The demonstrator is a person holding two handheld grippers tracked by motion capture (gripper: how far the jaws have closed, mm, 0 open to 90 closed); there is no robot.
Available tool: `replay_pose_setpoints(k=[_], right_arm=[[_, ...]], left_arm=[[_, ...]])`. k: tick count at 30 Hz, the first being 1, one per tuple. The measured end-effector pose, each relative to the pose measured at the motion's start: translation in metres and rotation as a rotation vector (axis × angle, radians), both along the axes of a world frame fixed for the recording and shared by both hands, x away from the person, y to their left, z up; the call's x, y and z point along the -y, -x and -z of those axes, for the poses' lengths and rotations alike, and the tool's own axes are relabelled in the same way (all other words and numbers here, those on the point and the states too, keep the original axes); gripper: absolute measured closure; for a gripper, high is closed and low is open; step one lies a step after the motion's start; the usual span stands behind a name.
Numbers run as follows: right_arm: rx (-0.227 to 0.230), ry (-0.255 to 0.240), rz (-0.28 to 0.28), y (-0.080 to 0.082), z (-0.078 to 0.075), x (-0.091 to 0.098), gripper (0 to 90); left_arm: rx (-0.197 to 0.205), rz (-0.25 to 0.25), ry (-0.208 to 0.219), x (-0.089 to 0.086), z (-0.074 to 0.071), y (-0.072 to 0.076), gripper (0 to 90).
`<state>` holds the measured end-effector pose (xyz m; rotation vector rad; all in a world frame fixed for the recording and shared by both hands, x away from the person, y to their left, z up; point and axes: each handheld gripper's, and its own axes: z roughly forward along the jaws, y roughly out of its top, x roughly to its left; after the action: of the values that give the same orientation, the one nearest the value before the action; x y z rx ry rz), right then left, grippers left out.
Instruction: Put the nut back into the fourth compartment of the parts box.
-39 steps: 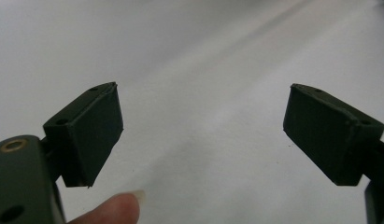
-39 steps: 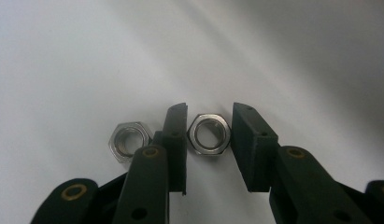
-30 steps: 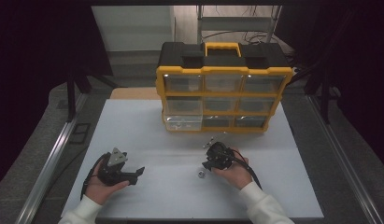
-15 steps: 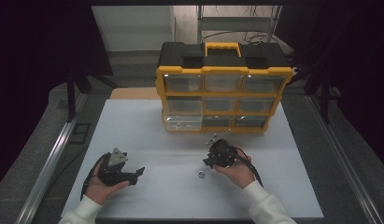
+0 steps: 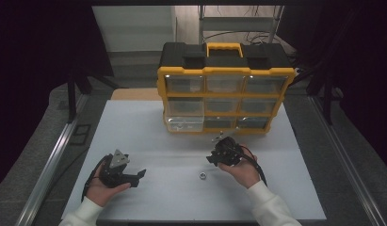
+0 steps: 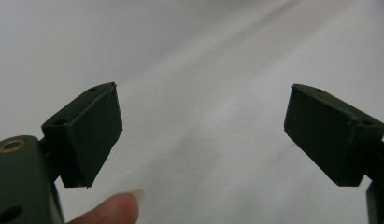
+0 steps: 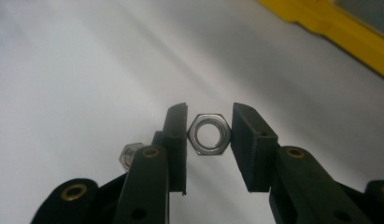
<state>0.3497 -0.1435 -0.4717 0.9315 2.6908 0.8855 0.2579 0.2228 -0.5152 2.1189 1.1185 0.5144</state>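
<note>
A steel hex nut sits pinched between the pads of my right gripper, held just above the white table. In the high view the right gripper is at centre right, in front of the yellow and black drawer organiser. A second nut lies loose on the table to its lower left, and it also peeks out behind the left jaw as the nut. My left gripper rests at the lower left, jaws wide apart. Nothing is between the jaws of the left gripper.
The organiser has several clear drawers and a yellow handle on top, and it stands at the table's far middle. A metal rail runs along the left side. A fingertip shows by the left jaw.
My right hand has drifted slightly right and away from the loose nut on the table, still holding its nut. The left hand has stayed still.
</note>
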Motion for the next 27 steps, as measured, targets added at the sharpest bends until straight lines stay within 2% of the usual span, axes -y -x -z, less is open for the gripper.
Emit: replay_pose_setpoints(k=[8,27], right_arm=[[0.021,-0.036,-0.001,0.003,-0.014,0.002,67.9],[0.054,-0.089,0.0,0.007,-0.032,0.006,67.9]], left_arm=[[0.003,0.0,0.002,0.0,-0.001,0.0,12.2],[0.002,0.003,0.0,0.001,0.0,0.0,12.1]])
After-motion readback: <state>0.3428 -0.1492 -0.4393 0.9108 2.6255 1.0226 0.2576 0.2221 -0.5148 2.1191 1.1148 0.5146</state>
